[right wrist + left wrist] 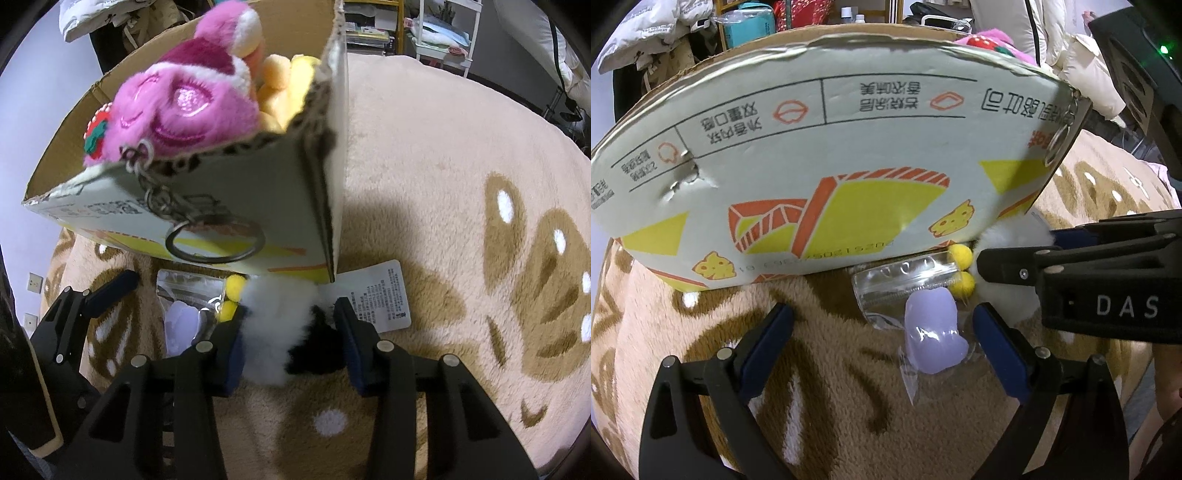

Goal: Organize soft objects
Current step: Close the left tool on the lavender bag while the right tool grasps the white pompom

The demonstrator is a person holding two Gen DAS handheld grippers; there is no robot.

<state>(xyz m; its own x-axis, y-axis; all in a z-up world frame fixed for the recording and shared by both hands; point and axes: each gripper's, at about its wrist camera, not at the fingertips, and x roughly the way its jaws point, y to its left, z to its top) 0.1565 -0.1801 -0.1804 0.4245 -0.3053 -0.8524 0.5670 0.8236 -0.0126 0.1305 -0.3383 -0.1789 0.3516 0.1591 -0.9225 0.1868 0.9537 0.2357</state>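
Observation:
My right gripper point(291, 310) is shut on a white and black fluffy plush toy point(273, 306) that lies on the blanket against the cardboard box point(236, 192). The toy has yellow pompoms point(960, 254) and a white paper tag point(384, 295). In the left wrist view the right gripper point(1015, 247) comes in from the right. My left gripper point(882, 314) is open, low over a purple squishy toy point(932, 332) in a clear bag point(897, 280); the toy lies just inside its right finger, untouched. A pink plush point(177, 107) and a yellow plush point(280, 85) sit in the box.
A key ring on a chain point(214, 240) hangs from the pink plush over the box's front wall. The beige and brown fleece blanket point(424, 184) spreads wide to the right. Shelves, clothes and bags stand behind.

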